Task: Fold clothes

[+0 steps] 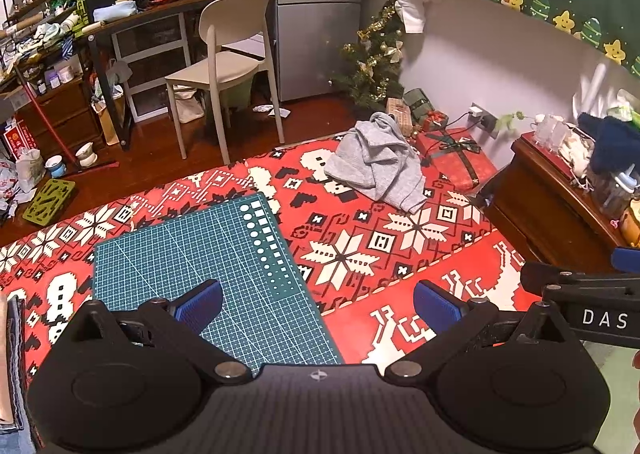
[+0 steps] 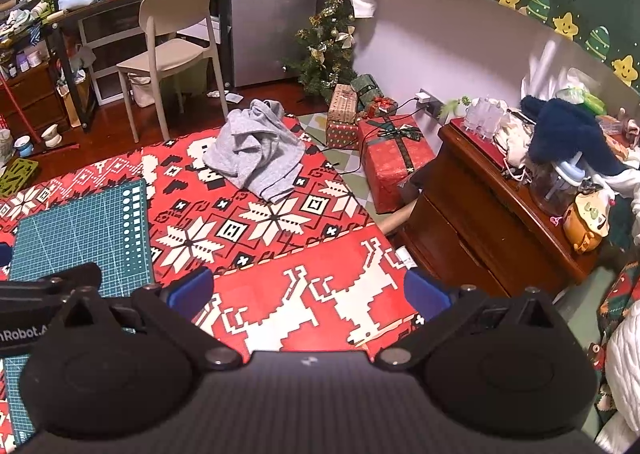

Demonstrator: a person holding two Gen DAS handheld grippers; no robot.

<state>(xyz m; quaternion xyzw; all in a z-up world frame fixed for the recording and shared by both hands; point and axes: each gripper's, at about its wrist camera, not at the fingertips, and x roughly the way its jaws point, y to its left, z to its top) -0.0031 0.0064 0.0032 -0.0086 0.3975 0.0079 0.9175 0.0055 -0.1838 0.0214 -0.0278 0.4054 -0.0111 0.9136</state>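
Crumpled grey knit sweater (image 1: 378, 161) lies heaped at the far edge of a red-and-white patterned blanket (image 1: 360, 250), beyond a green gridded cutting mat (image 1: 192, 254). Both the left gripper (image 1: 318, 304) and the right gripper (image 2: 306, 290) hover well short of it, blue-padded jaws spread wide and empty. Soft and limp, the garment looks light and likely best pinched at a hem or shoulder edge.

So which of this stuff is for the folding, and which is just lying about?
For the job: grey garment, crumpled on the red patterned blanket; green cutting mat, perhaps the folding spot.

Lying about: wrapped gifts, small Christmas tree, beige chair.
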